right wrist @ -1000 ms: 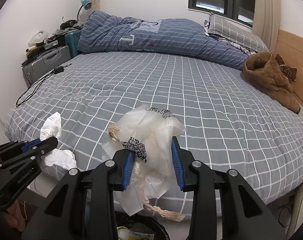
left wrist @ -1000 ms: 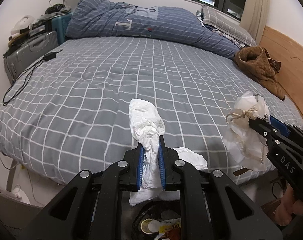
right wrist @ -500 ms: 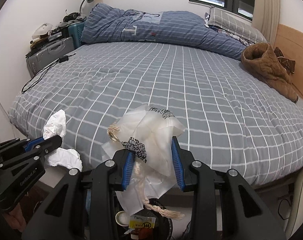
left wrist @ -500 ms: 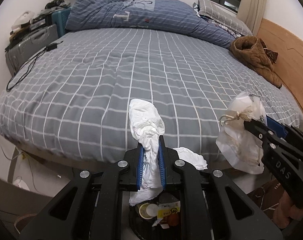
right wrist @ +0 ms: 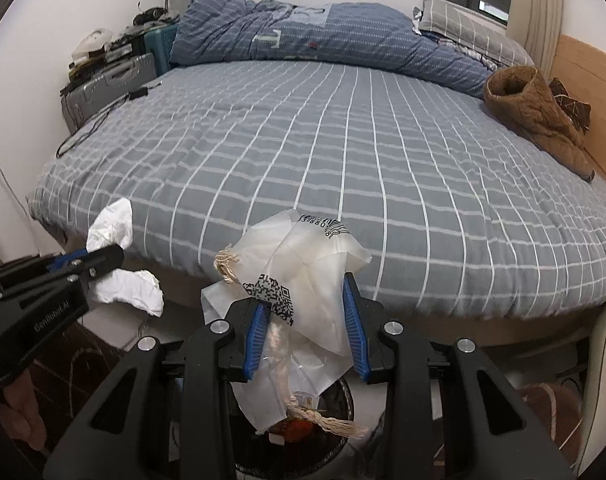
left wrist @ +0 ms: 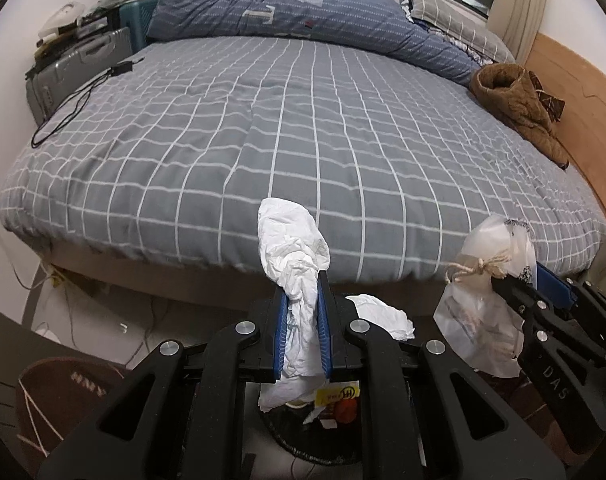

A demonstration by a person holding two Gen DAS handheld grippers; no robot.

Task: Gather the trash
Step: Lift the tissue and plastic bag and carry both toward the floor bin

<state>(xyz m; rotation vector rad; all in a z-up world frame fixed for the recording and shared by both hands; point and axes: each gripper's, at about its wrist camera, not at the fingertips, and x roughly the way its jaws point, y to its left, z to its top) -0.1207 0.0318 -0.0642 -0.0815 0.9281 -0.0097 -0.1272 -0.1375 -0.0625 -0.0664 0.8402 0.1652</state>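
Observation:
My left gripper [left wrist: 302,280] is shut on a crumpled white tissue [left wrist: 291,240] that hangs down between its blue pads. It also shows in the right wrist view [right wrist: 111,256] with the tissue [right wrist: 127,296]. My right gripper [right wrist: 305,284] is shut on a clear plastic bag [right wrist: 303,280] with a rope tie and a QR label; the bag also shows at the right of the left wrist view [left wrist: 487,312]. Both are held in front of the bed's foot, above a round black trash bin [left wrist: 319,452] that holds some rubbish, also in the right wrist view [right wrist: 339,440].
A bed with a grey checked cover [left wrist: 303,128] fills the view ahead. A blue duvet [left wrist: 295,20] and a brown garment [left wrist: 519,104] lie on it. A charger cable [left wrist: 75,100] runs on its left. Suitcases [left wrist: 79,64] stand at the left wall. A brown mat [left wrist: 63,392] lies on the floor.
Both grippers have drawn back from the bed and tipped down with their loads. The bed's edge, the floor and the trash bin below have come more into view.

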